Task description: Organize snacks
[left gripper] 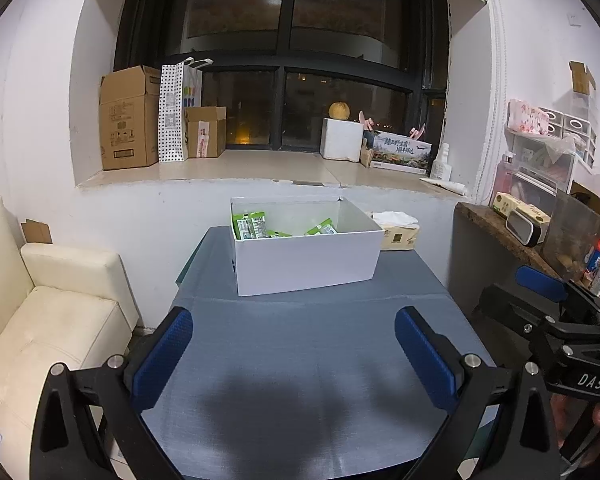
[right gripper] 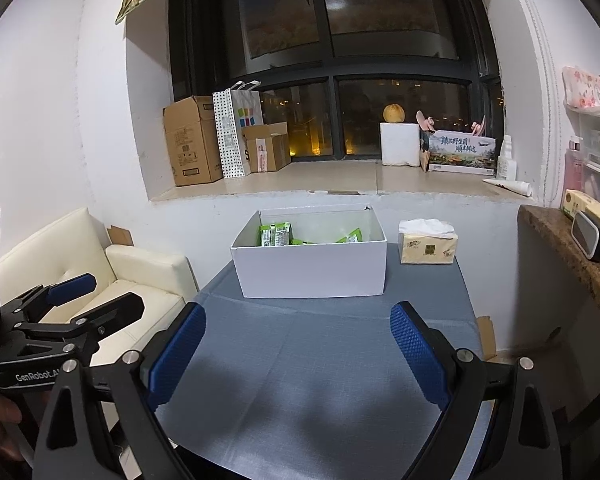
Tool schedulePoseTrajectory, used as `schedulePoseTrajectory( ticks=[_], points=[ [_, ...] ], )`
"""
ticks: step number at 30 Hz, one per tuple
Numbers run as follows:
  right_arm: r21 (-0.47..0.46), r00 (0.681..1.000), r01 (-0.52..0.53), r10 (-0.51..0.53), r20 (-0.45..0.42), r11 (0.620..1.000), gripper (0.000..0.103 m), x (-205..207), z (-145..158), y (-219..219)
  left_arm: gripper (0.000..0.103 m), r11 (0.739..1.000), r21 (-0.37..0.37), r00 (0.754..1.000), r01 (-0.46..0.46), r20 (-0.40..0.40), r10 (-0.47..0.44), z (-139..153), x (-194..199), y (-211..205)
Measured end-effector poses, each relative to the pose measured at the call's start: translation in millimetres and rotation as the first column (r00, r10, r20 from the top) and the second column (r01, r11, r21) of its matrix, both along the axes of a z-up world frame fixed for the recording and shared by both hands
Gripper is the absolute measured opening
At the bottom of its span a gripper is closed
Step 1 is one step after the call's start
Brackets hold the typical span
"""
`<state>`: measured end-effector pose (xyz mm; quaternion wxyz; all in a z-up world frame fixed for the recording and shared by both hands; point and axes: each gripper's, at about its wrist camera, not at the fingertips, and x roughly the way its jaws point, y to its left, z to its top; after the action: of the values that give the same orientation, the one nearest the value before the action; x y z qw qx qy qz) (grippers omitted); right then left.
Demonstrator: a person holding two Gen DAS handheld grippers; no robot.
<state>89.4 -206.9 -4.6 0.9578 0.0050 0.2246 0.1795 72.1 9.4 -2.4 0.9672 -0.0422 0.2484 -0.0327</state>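
Note:
A white open box (left gripper: 304, 260) (right gripper: 312, 268) stands at the far side of the blue-grey table (left gripper: 300, 360) (right gripper: 300, 360). Green snack packets (left gripper: 251, 225) (right gripper: 275, 234) lie inside it, with more at its right side (left gripper: 321, 228) (right gripper: 350, 236). My left gripper (left gripper: 296, 356) hovers open over the near part of the table, nothing between its blue pads. My right gripper (right gripper: 298, 354) is open too and holds nothing. Each gripper shows at the edge of the other's view: the right one (left gripper: 548, 304), the left one (right gripper: 80, 296).
A tissue pack (left gripper: 398, 230) (right gripper: 428, 242) sits right of the box. A cream sofa (left gripper: 40, 312) (right gripper: 112, 280) stands left of the table. A dark shelf (left gripper: 512, 240) (right gripper: 572, 248) with clutter is on the right. Cardboard boxes (left gripper: 128, 120) line the window sill.

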Motion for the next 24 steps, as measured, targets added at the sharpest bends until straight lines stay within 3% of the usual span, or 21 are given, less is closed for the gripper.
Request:
schedulePoseTrajectory(
  ticks=[24],
  points=[
    [-0.007, 1.000, -0.009, 0.009, -0.003, 1.000, 0.096, 0.7, -4.5, 1.2, 0.103, 1.000, 0.008, 1.000, 0.006, -0.002, -0.006, -2.2, -2.5, -2.0]
  ],
)
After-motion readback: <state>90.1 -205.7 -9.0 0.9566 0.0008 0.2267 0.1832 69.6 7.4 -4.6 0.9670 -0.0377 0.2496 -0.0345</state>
